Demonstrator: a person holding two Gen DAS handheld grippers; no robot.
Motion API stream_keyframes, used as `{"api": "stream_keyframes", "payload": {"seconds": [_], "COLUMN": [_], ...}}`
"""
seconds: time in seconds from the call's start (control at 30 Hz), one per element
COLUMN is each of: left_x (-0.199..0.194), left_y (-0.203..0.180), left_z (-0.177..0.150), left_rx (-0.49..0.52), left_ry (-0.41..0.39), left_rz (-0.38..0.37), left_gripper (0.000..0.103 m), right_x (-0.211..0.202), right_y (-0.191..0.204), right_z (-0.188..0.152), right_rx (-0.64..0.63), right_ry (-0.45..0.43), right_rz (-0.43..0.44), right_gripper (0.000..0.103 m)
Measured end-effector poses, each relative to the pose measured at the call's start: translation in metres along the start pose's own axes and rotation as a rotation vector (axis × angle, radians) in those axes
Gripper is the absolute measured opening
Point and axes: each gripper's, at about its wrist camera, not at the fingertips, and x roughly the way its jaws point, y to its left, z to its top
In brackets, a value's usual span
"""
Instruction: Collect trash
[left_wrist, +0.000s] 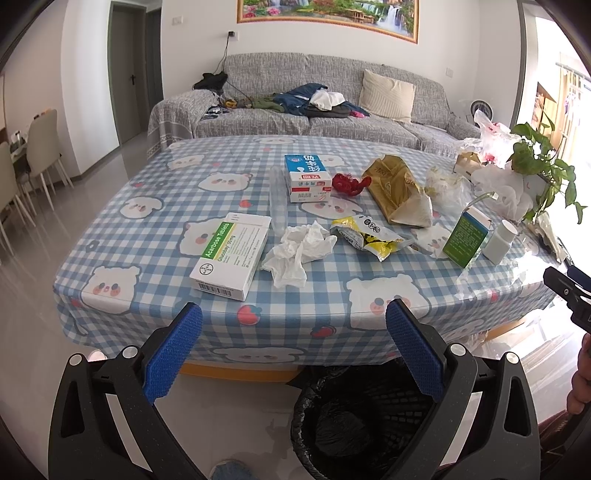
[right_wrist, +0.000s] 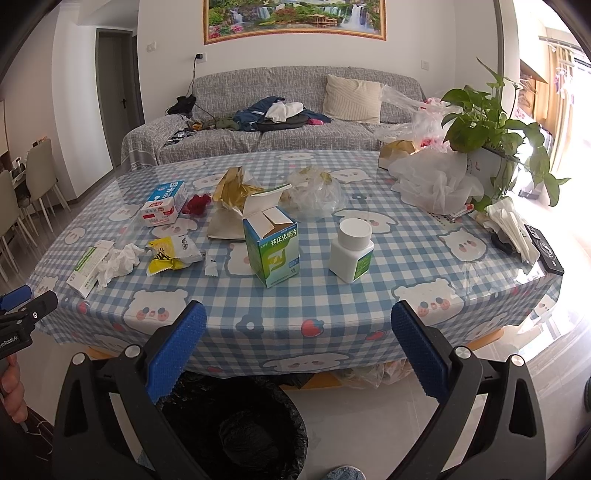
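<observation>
My left claw (left_wrist: 293, 325) has rough blue pads (left_wrist: 173, 350) on matt black plastic arms. Past it, the table (left_wrist: 155, 236) wears a shiny, smooth checked cover. Just ahead lies a soft, crumpled paper tissue (left_wrist: 295, 251). Left of that is a smooth cardboard pill box (left_wrist: 231, 254). Right of it is a glossy yellow wrapper (left_wrist: 369, 236). Below the claw sits a bin (left_wrist: 354, 417) lined with a shiny black plastic bag. Ahead of my right claw (right_wrist: 297, 328) stands a smooth white plastic bottle (right_wrist: 351, 251).
</observation>
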Motion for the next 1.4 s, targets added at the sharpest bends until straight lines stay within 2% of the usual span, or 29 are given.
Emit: {"api": "stream_keyframes", "payload": {"seconds": [0.9,1.13,1.4], "left_x": [-0.001,-0.001,0.020], "left_y": [0.001,-0.001,0.009], "left_z": [-0.001,0.000,0.009], "left_rx": [0.000,-0.001,-0.003], "left_ry": [0.001,0.006,0.034], "left_rz": [-0.006,-0.008,0.001], "left_gripper": [0.097,0.097,0.097], "right_x": [0.000,0.000,0.025], "right_y": [0.001,0.016,0.048], "right_z": [0.000,0.006,0.019], "right_rx": [0.001,-0.030,-0.077], "right_ry": [-0.001,-0.007,0.008], "right_rz": [0.004,0.037,0.075], "right_gripper": [0.096,0.096,0.096]}}
